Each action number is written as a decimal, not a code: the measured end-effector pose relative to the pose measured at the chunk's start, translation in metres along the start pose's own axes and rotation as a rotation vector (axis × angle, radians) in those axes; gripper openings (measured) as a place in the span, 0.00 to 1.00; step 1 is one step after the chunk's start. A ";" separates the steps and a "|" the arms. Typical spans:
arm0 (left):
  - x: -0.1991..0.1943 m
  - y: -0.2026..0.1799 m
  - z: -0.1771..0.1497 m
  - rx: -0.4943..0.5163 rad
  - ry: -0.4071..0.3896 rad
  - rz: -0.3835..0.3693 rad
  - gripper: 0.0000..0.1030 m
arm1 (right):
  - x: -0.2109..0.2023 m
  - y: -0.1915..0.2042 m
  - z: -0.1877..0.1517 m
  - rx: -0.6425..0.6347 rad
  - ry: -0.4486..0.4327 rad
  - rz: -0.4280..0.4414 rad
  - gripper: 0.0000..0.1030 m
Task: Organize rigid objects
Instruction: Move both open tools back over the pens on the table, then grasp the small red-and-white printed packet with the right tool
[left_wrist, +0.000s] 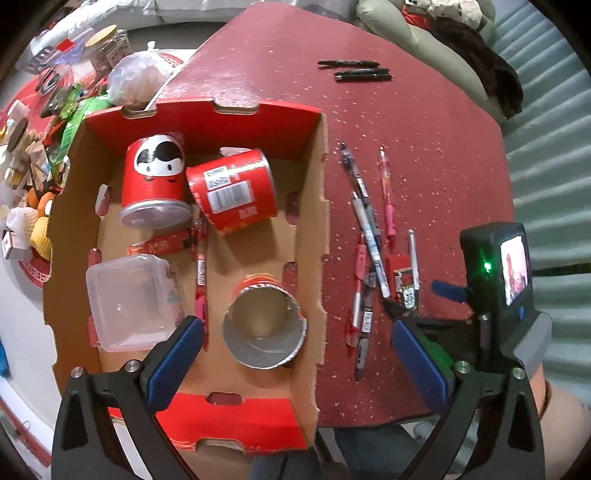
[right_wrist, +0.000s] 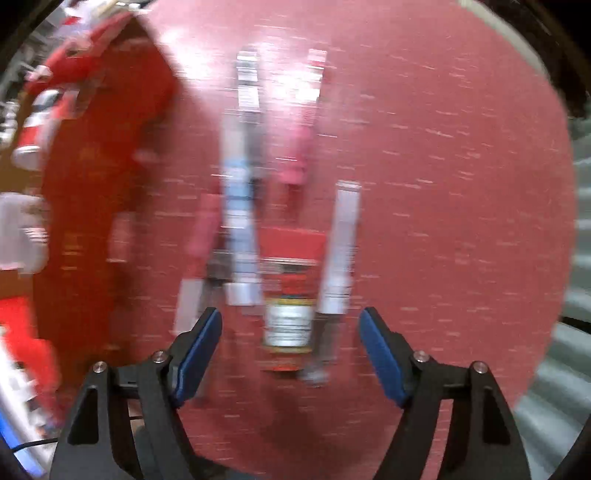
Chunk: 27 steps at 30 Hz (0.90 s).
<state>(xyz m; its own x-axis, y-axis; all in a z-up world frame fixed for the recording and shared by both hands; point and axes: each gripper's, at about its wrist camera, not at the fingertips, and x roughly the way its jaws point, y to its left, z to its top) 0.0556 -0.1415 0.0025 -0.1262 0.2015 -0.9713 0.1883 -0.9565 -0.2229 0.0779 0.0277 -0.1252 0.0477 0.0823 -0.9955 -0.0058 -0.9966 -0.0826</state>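
Nearest the left wrist camera, the left gripper (left_wrist: 295, 345) hangs with its jaws spread wide and nothing between the pads, over the near end of the cardboard tray (left_wrist: 317, 236). Directly under it an open can (left_wrist: 264, 326) shows its foil-lined inside; two red cans (left_wrist: 192, 184) lie on their sides toward the tray's far wall, a clear plastic tub (left_wrist: 129, 301) sits at its left wall, and a pen (left_wrist: 200, 273) lies between tub and open can. On the tabletop (left_wrist: 443, 158), just beyond the tray's right wall, a loose heap of pens (left_wrist: 369, 243) lies crossed together with a small red box (left_wrist: 402, 284); two black markers (left_wrist: 360, 70) rest well apart near the far edge. The right gripper (right_wrist: 291, 332) is released, jaws apart above that heap, touching nothing. Its view is heavily blurred, so single pens cannot be told apart. Bare tabletop stays open right of the heap.
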 end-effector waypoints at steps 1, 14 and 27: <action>0.000 -0.002 0.000 0.003 0.001 0.000 0.99 | 0.002 -0.014 -0.002 0.037 0.006 -0.010 0.77; 0.018 -0.051 0.000 0.061 0.037 -0.029 0.99 | -0.007 -0.131 -0.043 0.316 -0.028 0.090 0.77; 0.024 -0.065 -0.008 0.058 0.072 -0.001 0.99 | 0.018 -0.092 -0.010 0.086 -0.017 0.026 0.77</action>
<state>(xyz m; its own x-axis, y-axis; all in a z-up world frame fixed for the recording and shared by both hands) 0.0483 -0.0725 -0.0070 -0.0559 0.2149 -0.9750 0.1309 -0.9666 -0.2205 0.0889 0.1212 -0.1350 0.0297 0.0571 -0.9979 -0.0927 -0.9939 -0.0596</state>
